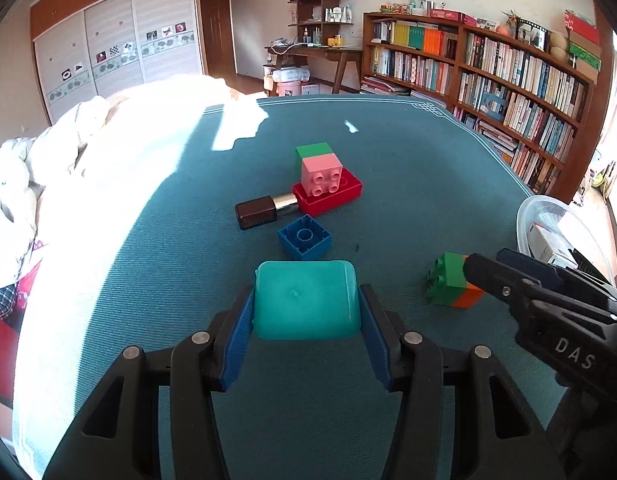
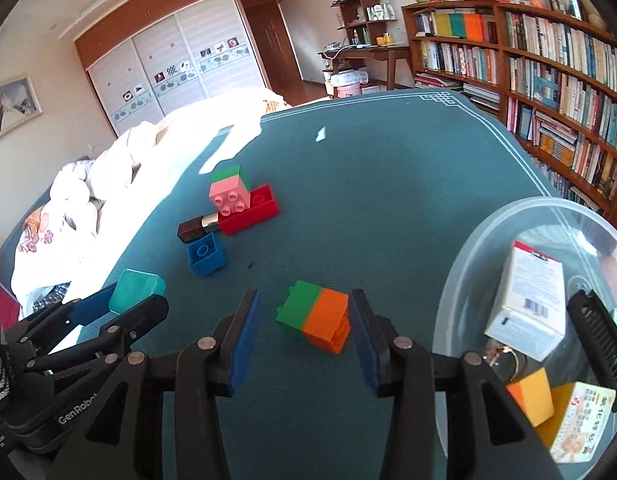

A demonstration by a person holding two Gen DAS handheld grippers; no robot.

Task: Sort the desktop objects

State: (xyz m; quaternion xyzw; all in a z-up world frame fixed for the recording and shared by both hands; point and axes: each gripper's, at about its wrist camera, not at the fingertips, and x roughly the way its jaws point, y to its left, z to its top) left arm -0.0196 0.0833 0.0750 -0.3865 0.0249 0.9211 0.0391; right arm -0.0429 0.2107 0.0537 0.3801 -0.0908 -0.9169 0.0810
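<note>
The green-and-orange block [image 2: 314, 320] is being straddled by the open right gripper [image 2: 306, 332] (long axis running jaw to jaw), pads apart, while the teal box [image 1: 306, 300] is being held by the left gripper [image 1: 306, 320].

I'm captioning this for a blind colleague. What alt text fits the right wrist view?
The right claw stands open around a green-and-orange block pair on the teal table. A clear tub of small boxes sits right; more blocks lie beyond.
</note>
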